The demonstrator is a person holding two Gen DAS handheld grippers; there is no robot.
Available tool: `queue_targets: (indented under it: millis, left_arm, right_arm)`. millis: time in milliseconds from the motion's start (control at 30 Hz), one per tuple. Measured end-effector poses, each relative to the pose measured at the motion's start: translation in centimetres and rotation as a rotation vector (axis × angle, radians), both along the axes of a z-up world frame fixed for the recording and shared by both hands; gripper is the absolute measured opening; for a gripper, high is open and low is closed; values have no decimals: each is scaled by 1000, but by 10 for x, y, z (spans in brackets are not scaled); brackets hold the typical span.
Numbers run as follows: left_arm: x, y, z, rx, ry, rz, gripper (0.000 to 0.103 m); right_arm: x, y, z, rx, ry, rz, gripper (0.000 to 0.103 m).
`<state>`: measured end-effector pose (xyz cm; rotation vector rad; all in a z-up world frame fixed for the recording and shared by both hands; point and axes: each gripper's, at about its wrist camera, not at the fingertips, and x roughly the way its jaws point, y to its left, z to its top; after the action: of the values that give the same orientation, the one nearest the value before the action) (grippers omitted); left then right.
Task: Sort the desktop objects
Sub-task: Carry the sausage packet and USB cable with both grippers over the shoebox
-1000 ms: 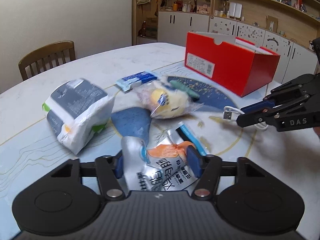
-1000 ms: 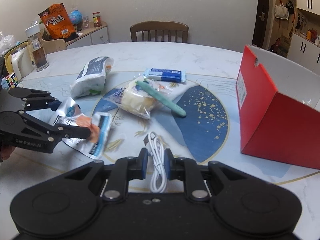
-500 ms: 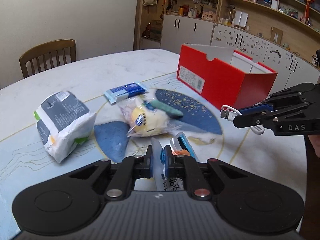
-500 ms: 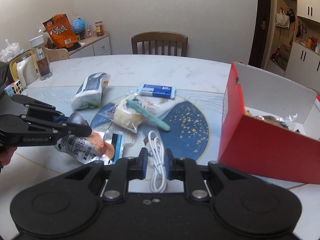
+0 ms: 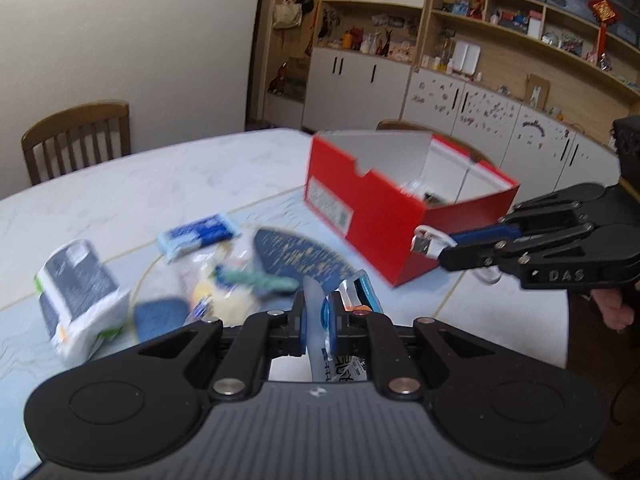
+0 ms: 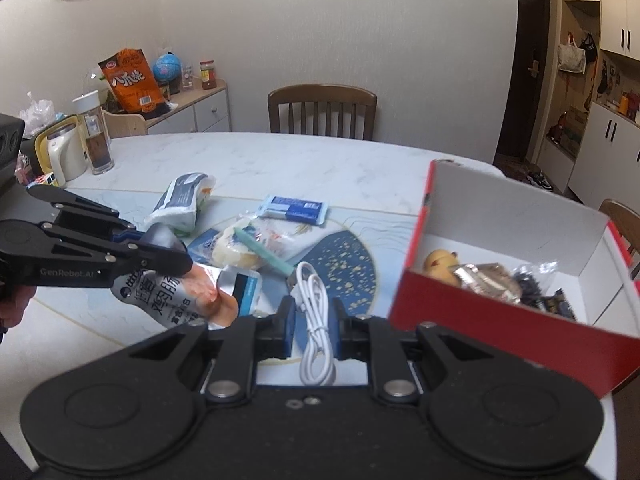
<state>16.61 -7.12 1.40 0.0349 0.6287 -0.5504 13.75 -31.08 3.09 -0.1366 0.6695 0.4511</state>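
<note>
1. One large round bench (image 6: pixel 280 160) with a marbled white top and a blue-and-gold centre panel carries everything; wooden chairs (image 6: pixel 322 110) stand around it.
2. A red shoebox (image 6: pixel 516 280), open, with a white interior, sits at the bench's right side in the right wrist view. Inside lie a yellow duck toy (image 6: pixel 440 266), a crinkled foil wrapper (image 6: pixel 486 280) and dark packets.
3. The left claw (image 6: pixel 176 258) is clamped on a silver snack pouch (image 6: pixel 176 300) printed with Chinese characters, gripping its upper edge; the pouch hangs clear of the bench. In the left wrist view the pouch (image 5: pixel 320 320) rises between the blue pads.
4. The right claw (image 6: pixel 314 322) is clamped on a coiled white USB cable (image 6: pixel 314 320), its plug end pointing forward. In the left wrist view this claw (image 5: pixel 444 250) holds the cable (image 5: pixel 430 240) in front of the shoebox (image 5: pixel 380 216).
5. A white and grey tissue pack (image 6: pixel 182 202) lies at the left of the bench.
6. A clear bag with yellowish bread (image 6: pixel 240 248) rests at the centre.
7. A blue and white wrapped bar (image 6: pixel 294 208) lies just behind the bread bag.
8. A teal toothbrush-like stick (image 6: pixel 264 256) lies across the bread bag; exactly what it is cannot be told.
</note>
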Motion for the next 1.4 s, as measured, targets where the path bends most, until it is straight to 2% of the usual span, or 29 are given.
queue_targets:
  millis: [300,600,967,1200,1400]
  left_arm:
    - [12,-52,40,-18,-82,-26,9]
    - [32,-112,66,49,-107,-79,9]
    - [72,-181,74,135,-109,-129,9]
    - [102,-213,72,144,-108,-152,9]
    - [125,-231,64,154,-99,-122,9]
  right_arm:
    - [12,-44,22,9,-30,7,16]
    - [36,-84,38,-34,-16,-10,16]
    - [64,-134,40,-88,15,-52,16]
    - [82,-156,35,-109,9,-74,16]
    - [98,-170,24,-138,40,-98,16]
